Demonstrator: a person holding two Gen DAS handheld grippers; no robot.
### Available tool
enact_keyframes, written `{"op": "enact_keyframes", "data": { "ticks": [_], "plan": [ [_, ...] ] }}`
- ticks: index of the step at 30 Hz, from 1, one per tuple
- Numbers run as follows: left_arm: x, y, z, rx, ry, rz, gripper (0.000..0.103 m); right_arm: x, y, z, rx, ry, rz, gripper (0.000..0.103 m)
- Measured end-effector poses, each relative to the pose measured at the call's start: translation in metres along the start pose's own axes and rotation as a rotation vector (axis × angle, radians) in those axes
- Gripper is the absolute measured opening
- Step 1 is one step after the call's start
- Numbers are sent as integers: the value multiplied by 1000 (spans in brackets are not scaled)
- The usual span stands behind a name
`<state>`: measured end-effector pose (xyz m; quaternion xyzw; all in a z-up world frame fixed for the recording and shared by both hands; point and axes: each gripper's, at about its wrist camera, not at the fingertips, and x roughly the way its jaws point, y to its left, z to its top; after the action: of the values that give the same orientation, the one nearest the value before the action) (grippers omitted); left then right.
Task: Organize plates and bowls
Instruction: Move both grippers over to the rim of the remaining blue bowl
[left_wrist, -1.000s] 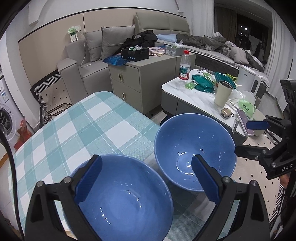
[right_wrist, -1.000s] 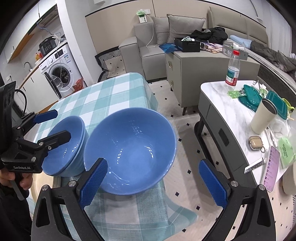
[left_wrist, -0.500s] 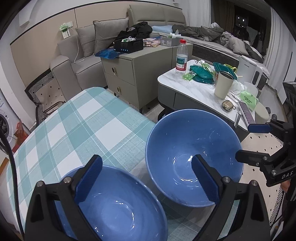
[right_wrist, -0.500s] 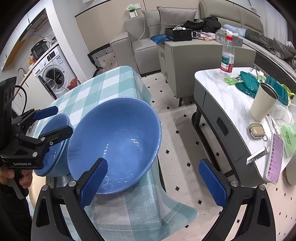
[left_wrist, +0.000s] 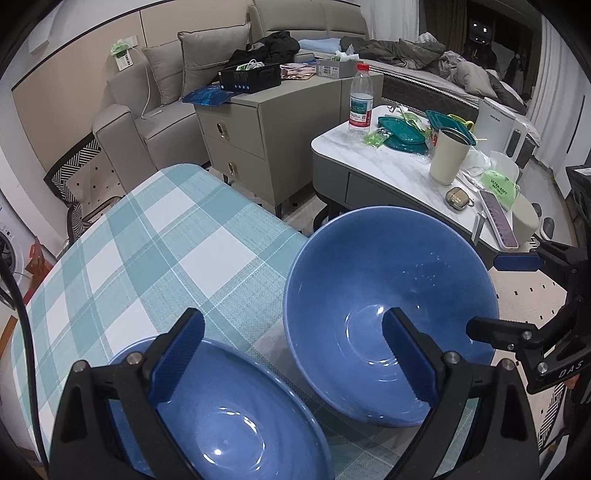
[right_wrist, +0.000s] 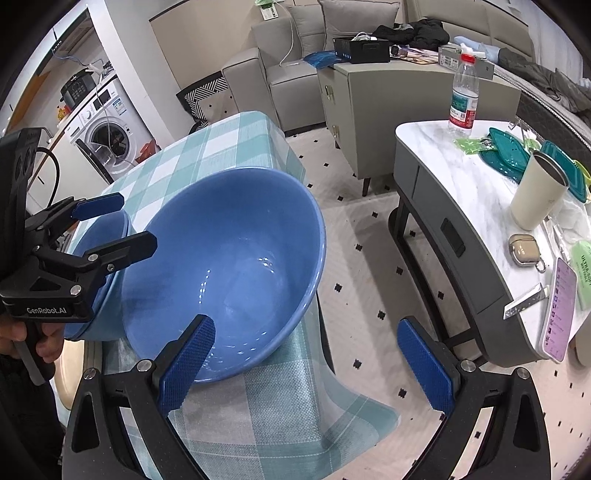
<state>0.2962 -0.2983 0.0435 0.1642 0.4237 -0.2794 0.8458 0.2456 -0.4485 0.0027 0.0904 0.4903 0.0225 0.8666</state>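
- Two blue bowls are noted on the checked table (left_wrist: 155, 236): a large bowl (left_wrist: 388, 310) at the table's near corner and a small bowl (left_wrist: 221, 413) just beside it, further in along the table.
- Change recorded: within the last second the large bowl has been tipped up from near level, so that it now leans steeply with its mouth towards the small bowl; in the right wrist view it has drawn against the small bowl (right_wrist: 99, 258) and partly overlaps it.
- Right gripper (right_wrist: 306, 362): fingers apart, one finger (right_wrist: 186, 363) at the large bowl's near rim (right_wrist: 229, 266), the other out over the floor. Whether the rim is being touched cannot be told.
- Left gripper (left_wrist: 291, 354): fingers apart, held above the small bowl, nothing clasped.
- Judgement: nesting of the bowls appears to be in hand, not completed; neither bowl is gripped.
- Risk: the tilted large bowl sits at the table's corner, where the cloth hangs; a slip to the floor is considered possible.
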Motion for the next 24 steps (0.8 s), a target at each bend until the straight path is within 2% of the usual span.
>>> {"op": "enact_keyframes", "data": {
  "ticks": [19,22,24],
  "plan": [
    [14,-3,2,22,52,6,96,11,2,1,13,16,16,101],
    [16,-4,3,25,59,-2,91,12,4,1,6,20,26,99],
    [17,-5,3,30,65,-9,85,13,5,0,6,22,33,94]
  ]
}}
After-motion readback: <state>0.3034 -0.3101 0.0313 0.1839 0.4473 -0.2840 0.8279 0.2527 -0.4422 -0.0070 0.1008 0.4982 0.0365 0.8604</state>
